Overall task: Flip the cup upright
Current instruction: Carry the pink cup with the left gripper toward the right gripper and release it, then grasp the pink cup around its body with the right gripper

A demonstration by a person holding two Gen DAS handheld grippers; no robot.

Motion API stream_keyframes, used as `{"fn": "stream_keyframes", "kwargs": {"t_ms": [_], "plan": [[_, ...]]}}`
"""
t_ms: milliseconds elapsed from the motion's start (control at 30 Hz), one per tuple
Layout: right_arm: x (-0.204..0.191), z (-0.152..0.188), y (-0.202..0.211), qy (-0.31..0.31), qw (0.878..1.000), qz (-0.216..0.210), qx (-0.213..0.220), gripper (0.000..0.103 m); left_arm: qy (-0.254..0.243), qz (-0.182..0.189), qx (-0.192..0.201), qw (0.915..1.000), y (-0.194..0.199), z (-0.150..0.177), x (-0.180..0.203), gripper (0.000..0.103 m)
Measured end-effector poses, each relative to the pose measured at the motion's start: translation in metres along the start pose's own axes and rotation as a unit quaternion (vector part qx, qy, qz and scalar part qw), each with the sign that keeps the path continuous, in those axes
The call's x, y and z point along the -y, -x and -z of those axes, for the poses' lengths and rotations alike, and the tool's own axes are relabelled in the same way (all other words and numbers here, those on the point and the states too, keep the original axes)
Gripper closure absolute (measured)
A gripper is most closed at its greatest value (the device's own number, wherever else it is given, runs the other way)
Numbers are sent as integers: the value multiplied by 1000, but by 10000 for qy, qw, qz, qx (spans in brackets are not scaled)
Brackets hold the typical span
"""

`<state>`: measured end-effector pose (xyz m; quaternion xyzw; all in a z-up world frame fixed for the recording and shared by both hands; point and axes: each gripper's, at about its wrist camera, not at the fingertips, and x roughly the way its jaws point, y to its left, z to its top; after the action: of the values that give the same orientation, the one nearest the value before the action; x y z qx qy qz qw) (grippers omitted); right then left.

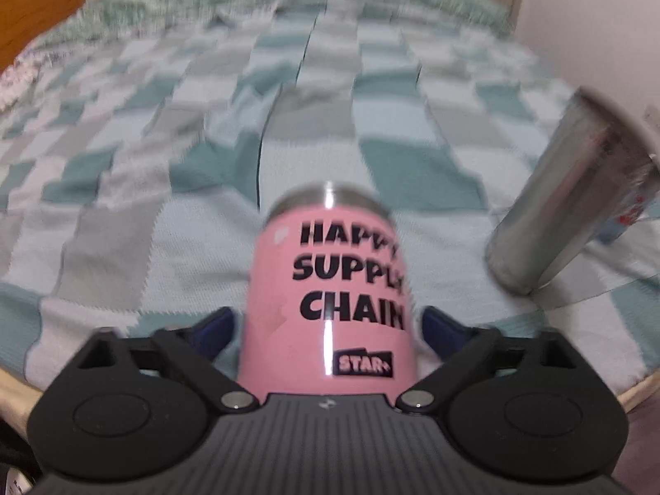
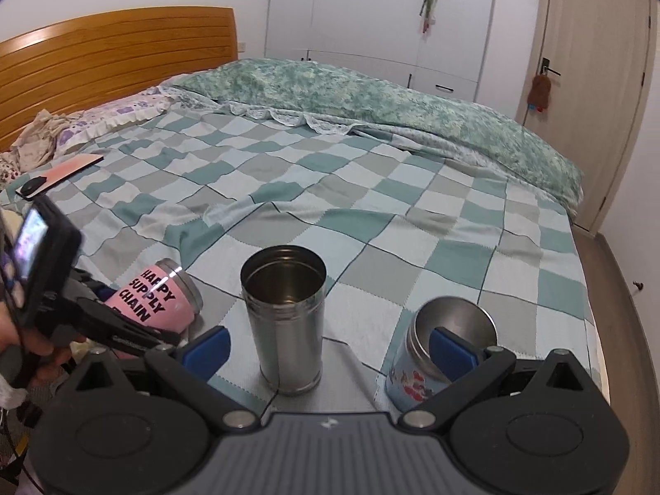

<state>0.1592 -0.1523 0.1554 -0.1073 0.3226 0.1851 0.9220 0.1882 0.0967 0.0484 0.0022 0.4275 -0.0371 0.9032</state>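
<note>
A pink cup (image 1: 330,293) printed "HAPPY SUPPLY CHAIN" sits between the blue pads of my left gripper (image 1: 328,326), which is shut on its sides. In the right wrist view the pink cup (image 2: 159,293) is tilted above the bed, steel end pointing up and right, held by the left gripper (image 2: 123,321). My right gripper (image 2: 330,346) is open and empty, its pads on either side of a tall steel cup (image 2: 286,321) that stands upright, mouth up. The steel cup also shows at the right of the left wrist view (image 1: 565,198).
A blue patterned steel mug (image 2: 437,350) stands beside the right pad. All rest on a checked teal bedspread (image 2: 371,206). A green duvet (image 2: 371,99) lies at the far side, a pillow (image 2: 119,115) and wooden headboard (image 2: 103,53) at left, a phone-like slab (image 2: 57,175) near them.
</note>
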Motion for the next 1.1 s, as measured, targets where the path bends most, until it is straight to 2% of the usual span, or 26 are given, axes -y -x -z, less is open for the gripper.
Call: {"fn": "stream_keyframes", "kwargs": {"t_ms": [67, 433, 800, 1100], "plan": [[-4, 0, -1, -24, 10000, 2, -10, 0, -5, 5, 303, 9995, 19, 3, -5, 0], [-63, -1, -7, 6, 9999, -150, -74, 0, 92, -12, 1050, 9944, 79, 25, -51, 0], [-148, -25, -34, 304, 9982, -466, -206, 0, -139, -181, 1357, 9905, 85, 52, -91, 0], [-175, -37, -89, 12, 9976, -387, -578, 2, -263, -158, 1336, 9906, 68, 59, -115, 0]]}}
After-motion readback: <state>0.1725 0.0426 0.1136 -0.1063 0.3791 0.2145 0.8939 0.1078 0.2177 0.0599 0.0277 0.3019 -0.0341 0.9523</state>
